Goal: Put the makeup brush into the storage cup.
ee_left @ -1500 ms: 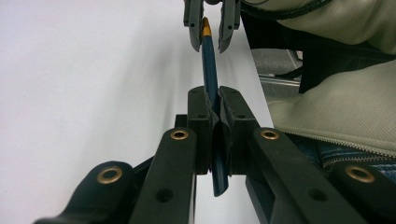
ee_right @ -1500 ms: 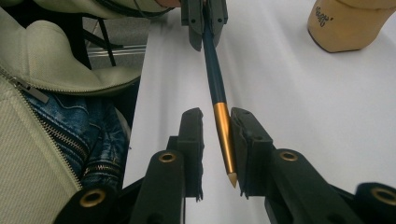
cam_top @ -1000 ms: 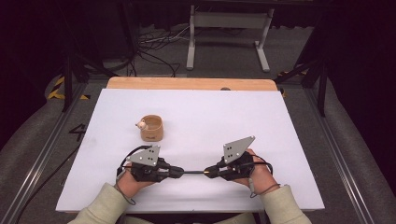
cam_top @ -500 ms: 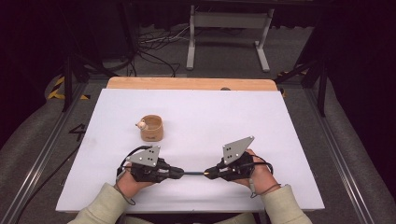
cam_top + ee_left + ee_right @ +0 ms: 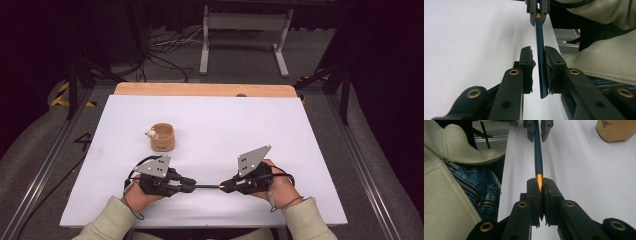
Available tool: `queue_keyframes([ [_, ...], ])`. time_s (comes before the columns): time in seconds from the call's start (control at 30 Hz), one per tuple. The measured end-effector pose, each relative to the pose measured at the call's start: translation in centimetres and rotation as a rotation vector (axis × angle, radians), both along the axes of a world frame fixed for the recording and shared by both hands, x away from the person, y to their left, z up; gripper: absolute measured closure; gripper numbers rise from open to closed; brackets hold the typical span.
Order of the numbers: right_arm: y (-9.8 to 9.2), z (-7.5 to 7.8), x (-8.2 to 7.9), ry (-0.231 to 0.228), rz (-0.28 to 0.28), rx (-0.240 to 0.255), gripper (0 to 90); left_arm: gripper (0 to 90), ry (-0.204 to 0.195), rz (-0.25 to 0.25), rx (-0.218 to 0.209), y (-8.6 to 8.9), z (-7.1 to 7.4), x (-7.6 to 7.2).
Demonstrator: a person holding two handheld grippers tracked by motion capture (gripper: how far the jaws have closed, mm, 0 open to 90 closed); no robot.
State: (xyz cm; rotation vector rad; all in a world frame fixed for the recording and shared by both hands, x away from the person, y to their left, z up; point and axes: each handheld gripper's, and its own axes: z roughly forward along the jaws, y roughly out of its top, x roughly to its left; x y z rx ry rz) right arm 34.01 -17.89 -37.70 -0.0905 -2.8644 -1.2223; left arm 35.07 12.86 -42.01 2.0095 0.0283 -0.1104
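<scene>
A thin dark blue pencil (image 5: 207, 186) with a gold band at one end spans level between my two grippers near the table's front edge. My right gripper (image 5: 225, 186) is shut on the gold-banded end (image 5: 539, 180), its pads pressed tight together around it. My left gripper (image 5: 192, 185) has just been opening. In the left gripper view its jaws stand slightly apart with the pencil's other end (image 5: 541, 65) between them, a gap on one side. The right gripper (image 5: 538, 15) shows farther off there, and the left gripper (image 5: 538, 130) in the right gripper view.
A small wooden cup (image 5: 163, 138) with a little figure on its rim stands on the white table sheet (image 5: 225, 125), behind the left gripper. A wooden strip (image 5: 200, 90) edges the far side. The person's pale sleeves and jeans (image 5: 481, 192) lie at the front edge.
</scene>
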Motion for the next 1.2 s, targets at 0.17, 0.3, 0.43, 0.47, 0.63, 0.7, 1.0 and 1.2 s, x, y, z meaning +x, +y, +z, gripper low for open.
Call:
queue_keyframes([
  [0.17,0.3,0.6,0.2,0.008,-0.013,-0.055,84.6,66.2,0.035,0.003,0.004,-0.1,0.1,0.2],
  [0.3,0.9,1.6,0.2,0.014,-0.031,-0.132,84.6,53.0,0.025,0.022,0.018,-0.5,0.5,0.1],
  [0.43,1.5,2.3,0.4,0.031,-0.037,-0.195,84.6,38.8,0.056,0.043,0.035,-0.9,0.7,0.2],
  [0.47,1.7,2.5,0.5,0.036,-0.034,-0.211,84.6,35.7,0.056,0.05,0.04,-1.0,0.8,0.2],
  [0.63,3.0,3.5,0.9,0.05,-0.04,-0.315,84.6,26.1,0.046,0.067,0.072,-1.5,1.0,0.1],
  [0.7,3.5,3.7,1.0,0.049,-0.044,-0.352,84.5,25.4,0.039,0.069,0.087,-1.7,1.0,0.0],
  [1.0,5.1,4.7,1.4,0.054,-0.03,-0.45,84.5,27.8,0.039,0.103,0.123,-2.4,1.2,0.3],
  [1.2,5.9,5.0,1.7,0.05,-0.035,-0.499,84.5,30.5,0.041,0.108,0.142,-2.8,1.4,0.4],
])
